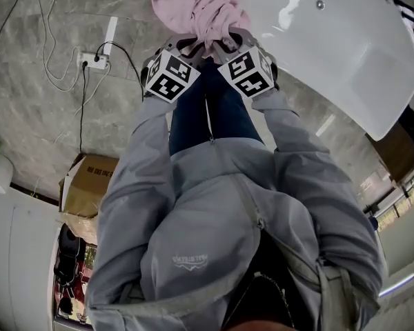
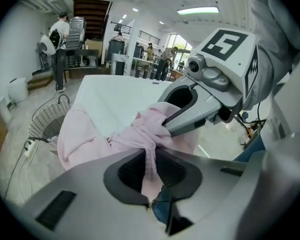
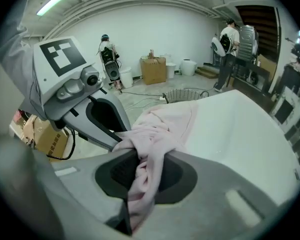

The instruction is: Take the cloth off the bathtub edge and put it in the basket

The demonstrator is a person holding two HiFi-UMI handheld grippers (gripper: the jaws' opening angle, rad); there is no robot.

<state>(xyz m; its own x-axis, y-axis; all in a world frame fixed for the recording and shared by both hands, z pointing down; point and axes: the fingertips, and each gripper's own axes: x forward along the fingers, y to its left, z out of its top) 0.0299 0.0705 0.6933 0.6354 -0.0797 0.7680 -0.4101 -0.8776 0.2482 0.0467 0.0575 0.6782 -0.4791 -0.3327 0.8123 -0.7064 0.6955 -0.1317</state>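
Note:
A pink cloth (image 1: pixel 193 5) hangs over the edge of the white bathtub (image 1: pixel 345 40), bunched where both grippers meet it. My left gripper (image 1: pixel 190 45) is shut on a fold of the cloth (image 2: pixel 90 134), which runs down between its pads (image 2: pixel 151 161). Right beside it, my right gripper (image 1: pixel 229 41) is shut on another bunch of the cloth (image 3: pixel 165 121), with a tail hanging through its pads (image 3: pixel 147 169). The two grippers nearly touch. A wire basket (image 2: pixel 47 121) stands on the floor beyond the tub's far end, seen also in the right gripper view (image 3: pixel 185 94).
A power strip (image 1: pixel 93 62) with loose white and black cables lies on the marble floor to the left. A cardboard box (image 1: pixel 90 181) sits near my left side. People (image 2: pixel 57 44) stand far off by the stairs; more boxes (image 3: pixel 154 70) line the wall.

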